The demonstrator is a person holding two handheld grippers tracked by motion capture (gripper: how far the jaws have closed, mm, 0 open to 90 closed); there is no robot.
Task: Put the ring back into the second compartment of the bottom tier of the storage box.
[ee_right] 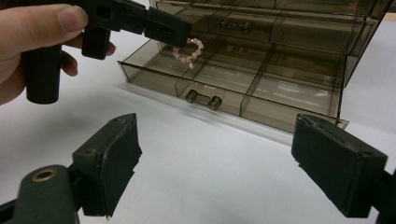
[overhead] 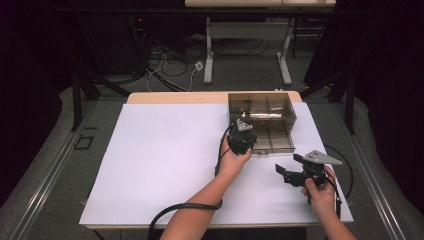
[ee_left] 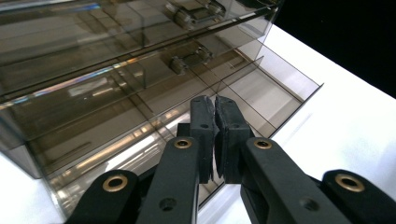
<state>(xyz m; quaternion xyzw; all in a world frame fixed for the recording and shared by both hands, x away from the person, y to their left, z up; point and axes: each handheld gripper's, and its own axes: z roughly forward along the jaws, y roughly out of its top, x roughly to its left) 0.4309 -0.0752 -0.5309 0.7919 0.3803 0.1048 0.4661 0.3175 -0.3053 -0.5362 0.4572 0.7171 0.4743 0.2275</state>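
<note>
A smoky see-through drawer box (overhead: 262, 112) stands at the far right of the white table, its bottom drawer (overhead: 272, 143) pulled out. My left gripper (overhead: 246, 136) hovers over the drawer's left end. In the right gripper view it (ee_right: 184, 32) is shut on a small pink bead bracelet (ee_right: 189, 51), which dangles above a left compartment of the drawer (ee_right: 224, 105). The left gripper view has its jaws (ee_left: 215, 100) pressed together over the drawer (ee_left: 280, 88); the bracelet is hidden there. My right gripper (overhead: 281, 171) waits open in front of the box, its jaws (ee_right: 217, 128) wide apart and empty.
The drawer has several divided compartments and a small bar handle (ee_right: 203, 99) on its front. An upper drawer with its own handle (ee_right: 236, 24) stays closed. White table surface (overhead: 165, 160) stretches to the left. Cables trail from both grippers toward the near edge.
</note>
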